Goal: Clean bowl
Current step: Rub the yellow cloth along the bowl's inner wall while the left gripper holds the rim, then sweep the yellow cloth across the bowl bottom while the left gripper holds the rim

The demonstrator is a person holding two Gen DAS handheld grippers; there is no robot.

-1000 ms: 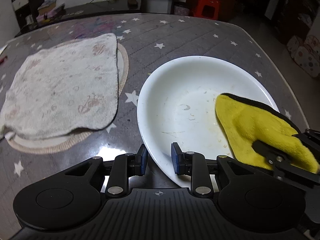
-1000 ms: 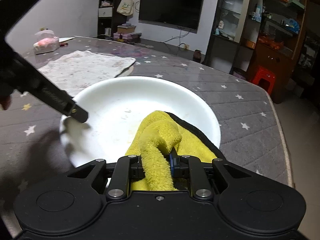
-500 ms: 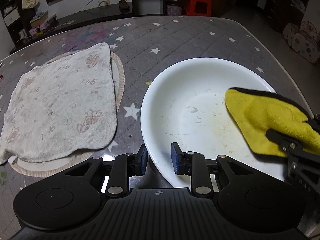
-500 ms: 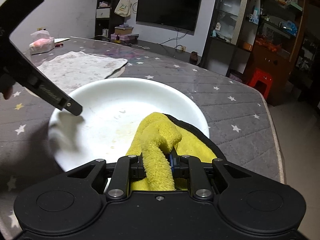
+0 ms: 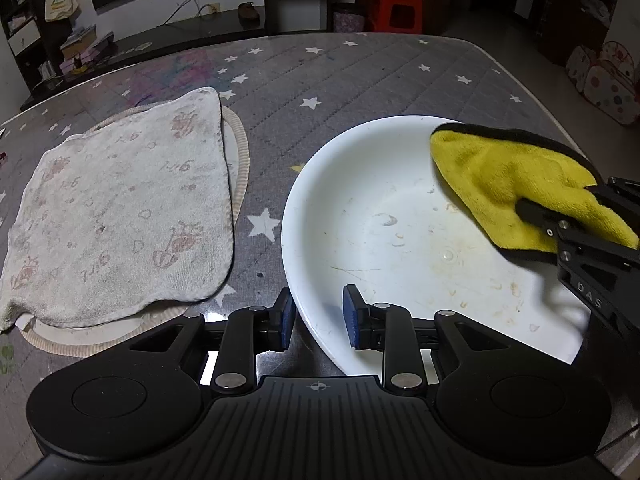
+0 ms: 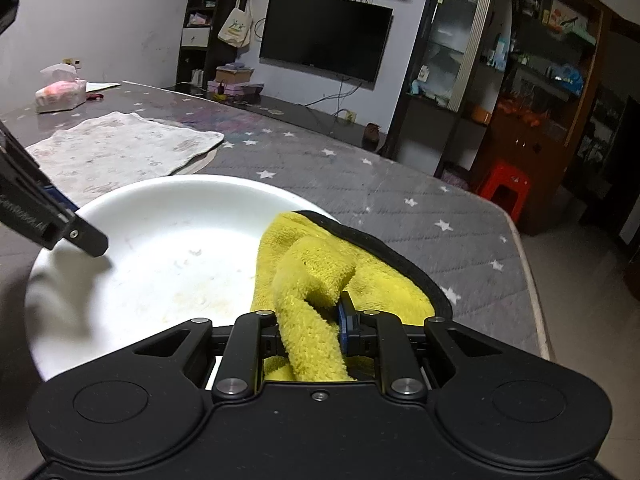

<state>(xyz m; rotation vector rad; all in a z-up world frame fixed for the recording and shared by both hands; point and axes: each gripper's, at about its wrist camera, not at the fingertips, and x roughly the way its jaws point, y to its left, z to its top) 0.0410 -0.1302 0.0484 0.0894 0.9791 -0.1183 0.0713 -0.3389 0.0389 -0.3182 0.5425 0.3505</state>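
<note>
Clearly, the right gripper [image 6: 308, 330], clamped on the yellow cloth [image 5: 516, 184], should press it flat over the bowl [image 5: 400, 240] stains [image 5: 508, 292], while the left gripper [image 5: 319, 316] straddles the rim with a narrow gap.

The left gripper [image 5: 318, 317] sits at six o'clock, its blue-padded fingers [image 5: 352, 316] straddling the near rim of the white bowl [image 5: 360, 216] with a gap on each side, one outside the wall and one inside. Yellowish smears and specks mark the bowl's floor. At three o'clock the right gripper [image 5: 532, 210] pinches a yellow cloth [image 5: 508, 180] with a black edge, laid over the bowl's far right side. At nine o'clock a pale printed towel [image 5: 116, 208] lies flat over a round mat [image 5: 240, 168] on the grey star-patterned counter [image 5: 360, 76]. A red stool [image 5: 398, 6] stands at twelve o'clock.
</note>
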